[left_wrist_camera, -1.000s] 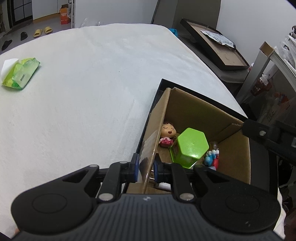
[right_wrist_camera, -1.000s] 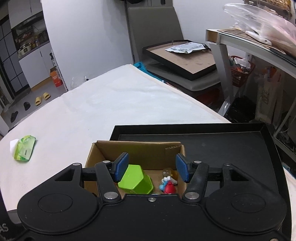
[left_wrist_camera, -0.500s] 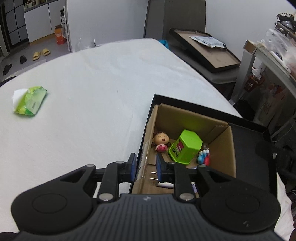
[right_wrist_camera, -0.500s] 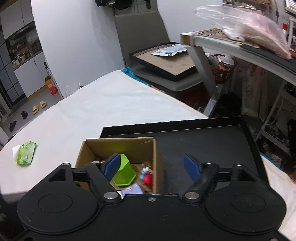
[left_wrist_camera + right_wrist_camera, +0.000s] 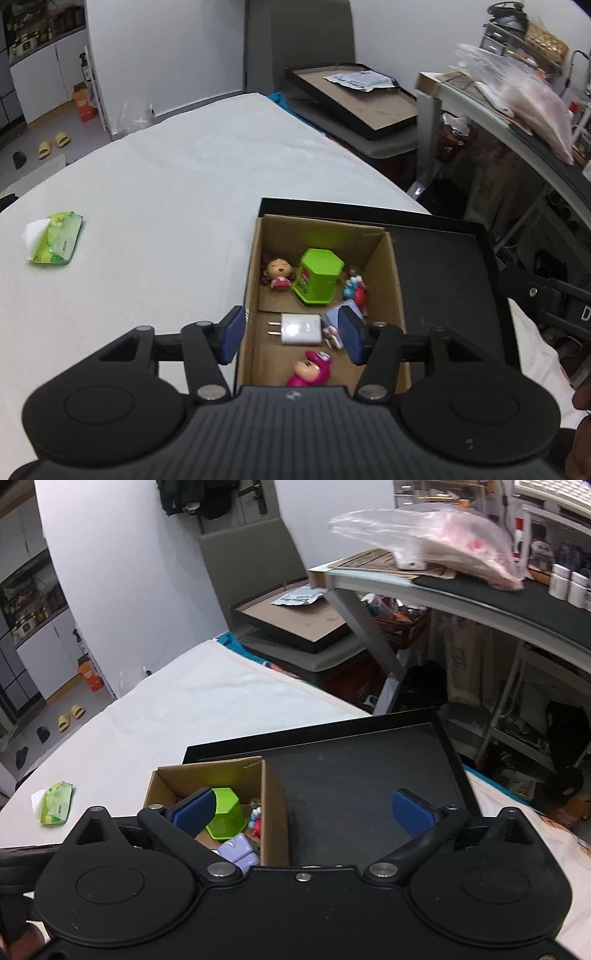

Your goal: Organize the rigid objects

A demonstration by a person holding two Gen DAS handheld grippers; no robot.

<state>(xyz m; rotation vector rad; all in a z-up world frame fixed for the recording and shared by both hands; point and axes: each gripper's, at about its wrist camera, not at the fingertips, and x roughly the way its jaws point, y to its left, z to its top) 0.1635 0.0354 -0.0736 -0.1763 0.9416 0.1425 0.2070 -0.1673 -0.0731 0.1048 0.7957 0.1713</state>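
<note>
Cardboard box of toys on black tray, at 12 o'clock; left tongs and right tongs above, both opening, gripping nothing.

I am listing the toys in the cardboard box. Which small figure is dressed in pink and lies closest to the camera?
The pink hooded figure, at the box's near end below the white charger; the brown-haired doll and the blue-and-red figures lie farther back.

Cardboard box crowded with toys, black tray beside it bare, white table mostly open
</note>
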